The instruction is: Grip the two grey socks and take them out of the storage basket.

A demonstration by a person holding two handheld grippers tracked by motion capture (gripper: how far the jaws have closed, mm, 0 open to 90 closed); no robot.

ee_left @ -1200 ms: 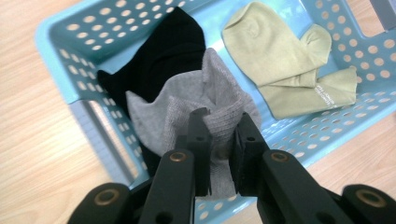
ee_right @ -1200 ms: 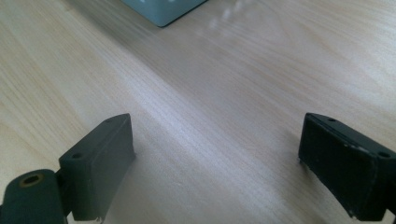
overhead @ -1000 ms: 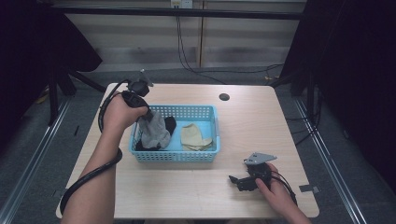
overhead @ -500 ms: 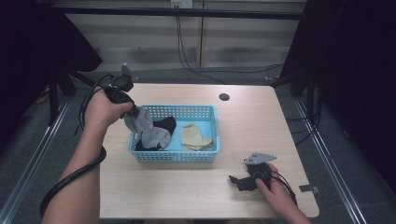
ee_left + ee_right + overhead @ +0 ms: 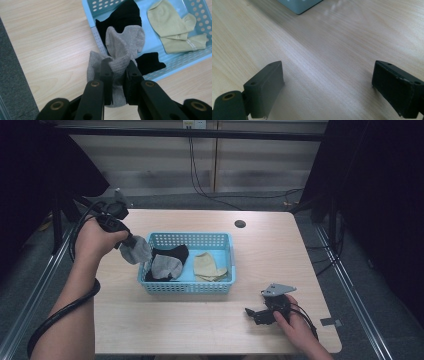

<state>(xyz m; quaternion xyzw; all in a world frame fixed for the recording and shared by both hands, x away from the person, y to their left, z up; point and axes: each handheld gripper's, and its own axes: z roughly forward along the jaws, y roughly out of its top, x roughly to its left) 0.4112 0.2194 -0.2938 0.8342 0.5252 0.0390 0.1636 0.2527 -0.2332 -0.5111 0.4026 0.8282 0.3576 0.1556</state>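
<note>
Sock-lifting was under way at the table's left: the left gripper (image 5: 131, 241) pinched a grey sock (image 5: 136, 250) between its jaws, just left of the blue basket (image 5: 230, 265), above the table (image 5: 165, 330). The sock hung bunched, long axis roughly downward. Near right, the right gripper (image 5: 255, 314) rested with jaws wide, holding nothing.

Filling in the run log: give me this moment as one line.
left gripper: shut on grey sock, lifted beside basket | right gripper: open, on table
</note>
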